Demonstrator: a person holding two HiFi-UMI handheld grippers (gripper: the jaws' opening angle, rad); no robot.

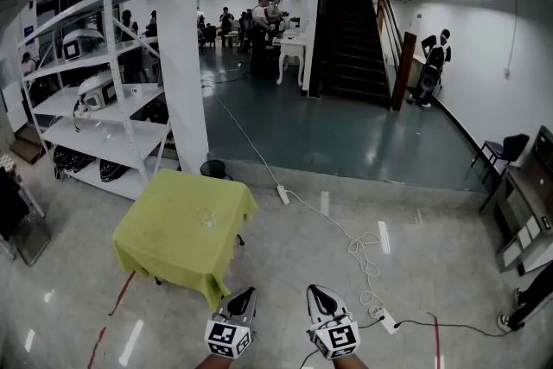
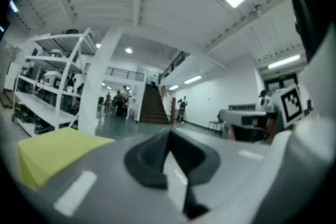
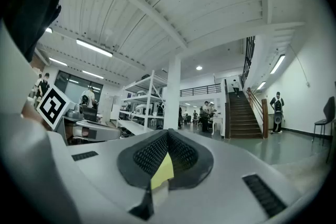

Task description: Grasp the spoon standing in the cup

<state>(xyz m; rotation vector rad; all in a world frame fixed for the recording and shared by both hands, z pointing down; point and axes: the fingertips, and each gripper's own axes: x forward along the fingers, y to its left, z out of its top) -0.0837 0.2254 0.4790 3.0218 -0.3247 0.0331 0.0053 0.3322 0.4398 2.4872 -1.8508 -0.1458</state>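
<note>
I hold both grippers low in front of me, well apart from the table. My left gripper (image 1: 244, 296) has its jaws pressed together with nothing between them. My right gripper (image 1: 317, 294) is the same, its dark pads meeting at the tip. The table (image 1: 164, 259) stands ahead and to my left on a pale, glossy floor (image 1: 285, 264), and a yellow-green cloth hangs down over its edges. Near the middle of the cloth sits a small pale thing (image 1: 207, 219), too small for me to tell whether it is the cup with the spoon. Just behind the table rises a white pillar (image 1: 183, 56) with a dark bin (image 1: 212, 169) at its foot, and white shelving (image 1: 95, 104) stands to the left. A white cable (image 1: 259, 158) trails across the floor. At the far end of the hall a dark staircase (image 1: 350, 39) climbs, and people stand about near it.
</note>
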